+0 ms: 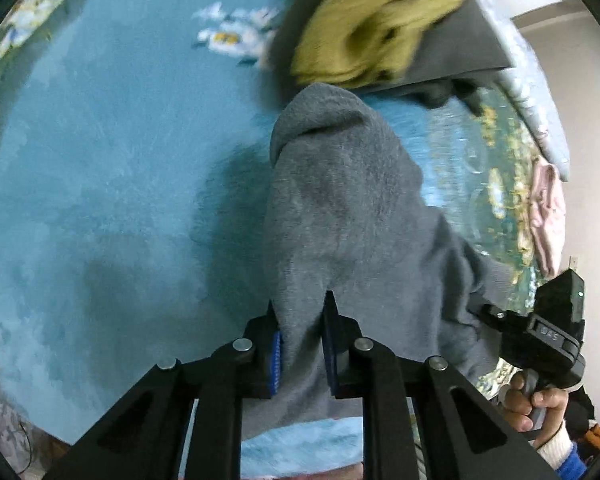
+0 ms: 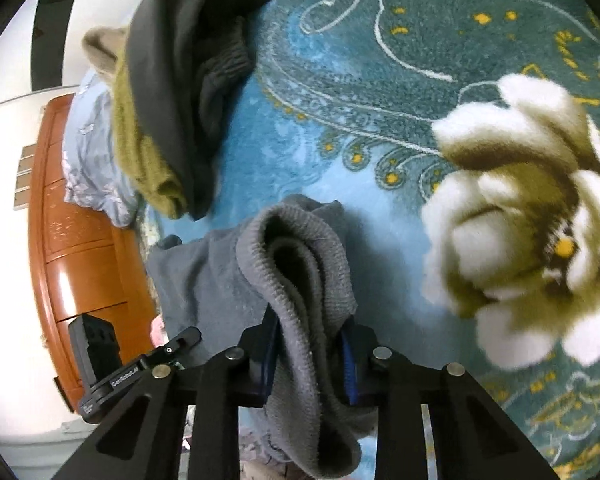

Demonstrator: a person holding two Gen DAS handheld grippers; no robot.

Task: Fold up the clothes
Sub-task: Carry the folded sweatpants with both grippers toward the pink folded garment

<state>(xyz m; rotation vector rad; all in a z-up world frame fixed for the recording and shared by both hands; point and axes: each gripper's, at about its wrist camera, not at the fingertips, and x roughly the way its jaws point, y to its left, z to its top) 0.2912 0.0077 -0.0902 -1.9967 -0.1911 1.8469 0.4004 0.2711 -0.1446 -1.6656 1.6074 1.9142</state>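
While your left gripper (image 1: 300,320) points steeply down at the bed, its two black fingers (image 1: 340,332) with blue ribbed pads stand narrow and pinch a fold of the grey fleecy knit garment (image 1: 348,208), which runs from between the pads up and away in a long rounded hump above the plush blue blanket with white flowers (image 1: 100,160). Your right gripper (image 2: 310,340) likewise has its fingers drawn close on the same grey garment (image 2: 292,248), here on a thick ribbed hem or cuff that is doubled over itself and sags down past the pads toward the camera. Both pairs of pads press on cloth, so you are holding the garment at two points, and it hangs between the grippers, with part of it lifted off the blanket; whether its far end touches the blanket you cannot tell. In the left wrist view your right hand (image 1: 536,404), in a white cuff with a blue edge, grips the handle of the other tool at the lower right. Beyond the grey garment lies a heap of clothes: an olive-green knitted piece (image 1: 372,28) sits on a dark charcoal garment (image 1: 460,52), and in the right wrist view the dark one drapes over the olive one. A pale pink cloth (image 1: 548,216) lies at the blanket's edge, well apart from the heap. A large cream and olive flower (image 2: 532,216) is printed on the blanket just to the right of your right gripper, and a glossy orange-brown wooden bed frame (image 2: 76,240) shows at the left.
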